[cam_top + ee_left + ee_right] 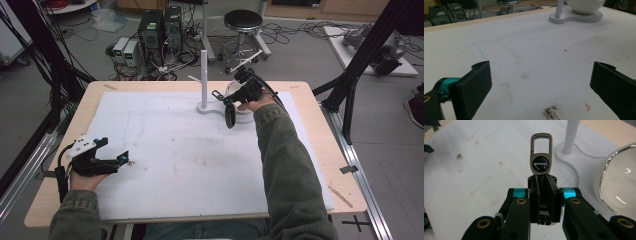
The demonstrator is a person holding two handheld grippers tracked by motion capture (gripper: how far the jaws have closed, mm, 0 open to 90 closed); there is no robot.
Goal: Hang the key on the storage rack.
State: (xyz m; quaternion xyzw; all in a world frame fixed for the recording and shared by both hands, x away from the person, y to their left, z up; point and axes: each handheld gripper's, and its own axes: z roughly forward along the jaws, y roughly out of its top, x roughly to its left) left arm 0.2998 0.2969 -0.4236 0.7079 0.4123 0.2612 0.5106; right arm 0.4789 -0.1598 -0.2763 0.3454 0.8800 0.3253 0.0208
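My right gripper [543, 178] is shut on the black strap of a metal keychain [541, 163], whose clasp and round logo plate stick out past the jaws. In the high view this gripper [231, 97] is held above the far middle of the table. The keychain's clasp [217, 94] points left toward a white pole [203, 75], and its black strap [230, 116] hangs down. My left gripper [124, 159] rests near the table's front left, open. Its jaws stand wide apart over bare white mat [541, 85].
The pole rises from a flat white base [212, 109] that also carries a white bowl [621, 185] just right of my right gripper. A white mat [165, 150] covers most of the wooden table. Computers, cables and a stool [243, 22] are on the floor beyond.
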